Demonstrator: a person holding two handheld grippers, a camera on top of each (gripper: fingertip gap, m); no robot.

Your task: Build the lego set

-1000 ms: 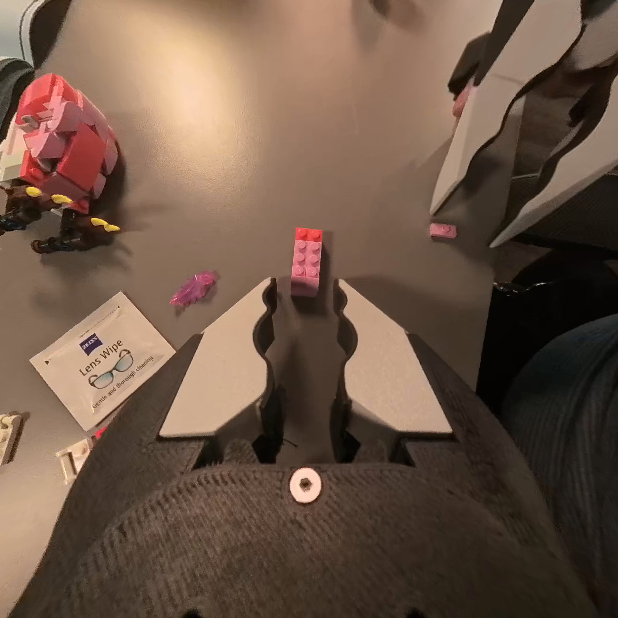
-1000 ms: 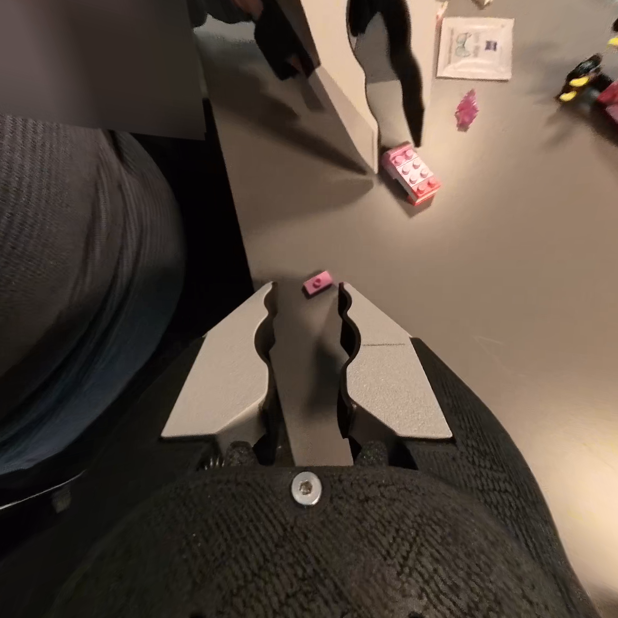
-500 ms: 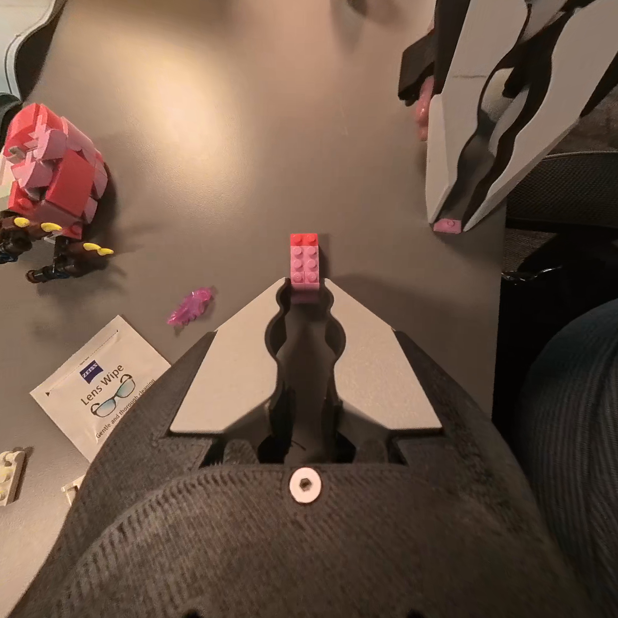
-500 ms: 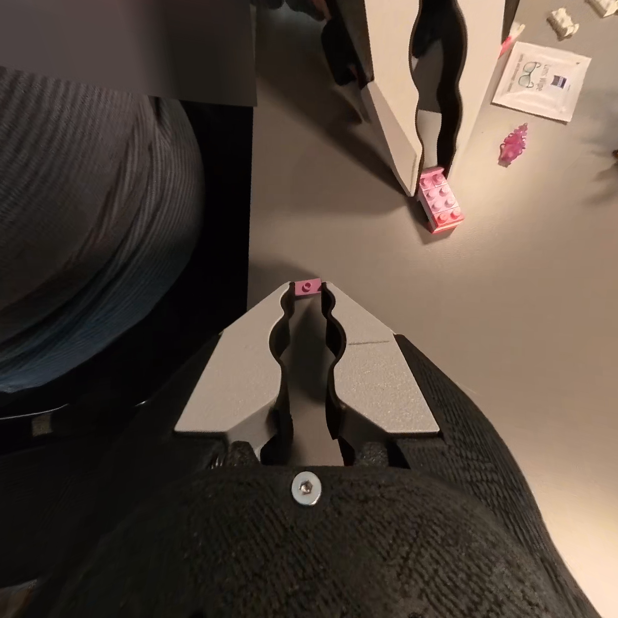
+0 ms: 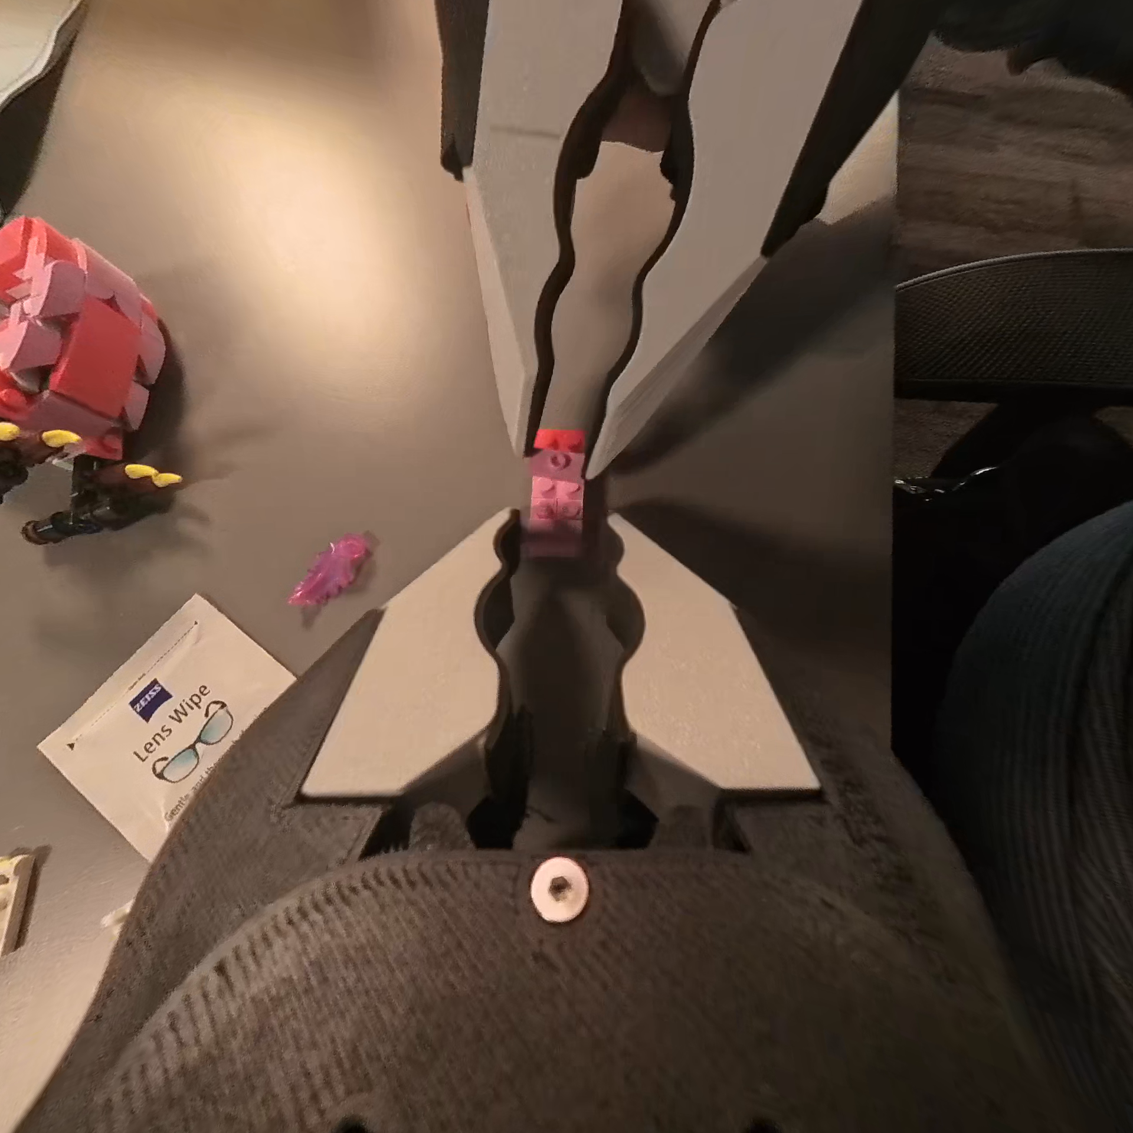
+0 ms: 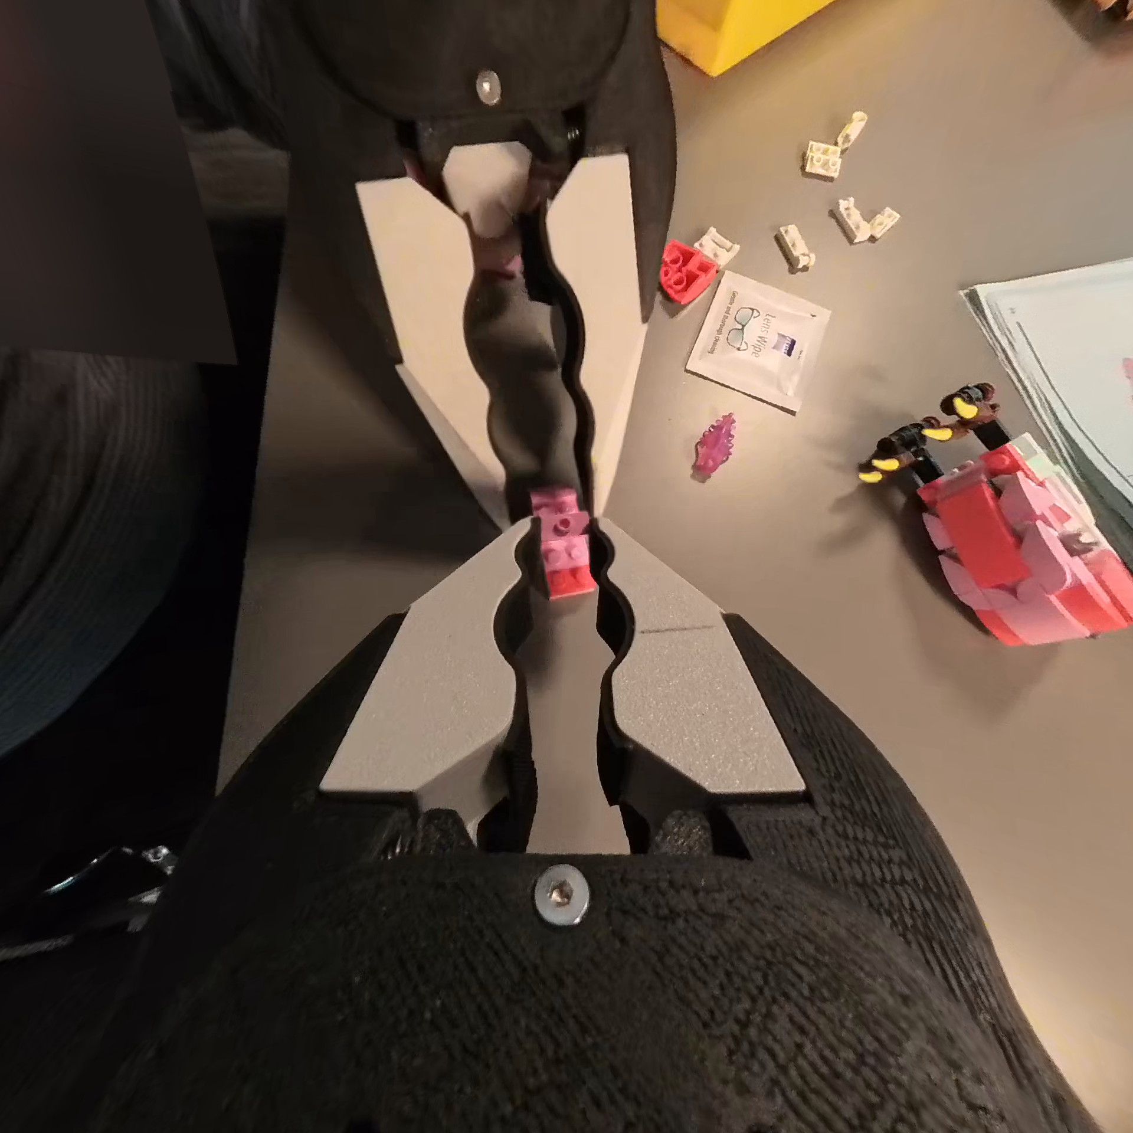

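Note:
A pink brick with a red end (image 5: 555, 509) lies on the grey table (image 5: 306, 245). It sits between the tips of my left gripper (image 5: 563, 521). There is a dark gap beside the brick on each side, so the left pads do not press on it and the gripper is open. My right gripper (image 6: 564, 524) reaches in from the opposite side, tip to tip with the left one. It is shut on a small pink one-stud plate (image 6: 565, 525), which it holds down on top of the brick (image 6: 567, 561). The plate also shows in the left wrist view (image 5: 556, 461).
A red and pink brick model with dark clawed legs (image 6: 1030, 552) lies nearby, with a clear pink leaf piece (image 6: 714, 444) and a white wipe packet (image 6: 757, 337). Beyond are small white pieces (image 6: 821, 159), a red piece (image 6: 686, 270), a yellow box (image 6: 736, 24) and papers (image 6: 1073, 343). The table edge (image 5: 892, 368) is close. Only a small space, under 4 cm, lies between the two pairs of fingers.
My right gripper shut on the small pink plate, lifted it and carried it onto the brick. My left gripper shut on the brick, then opened again around it.

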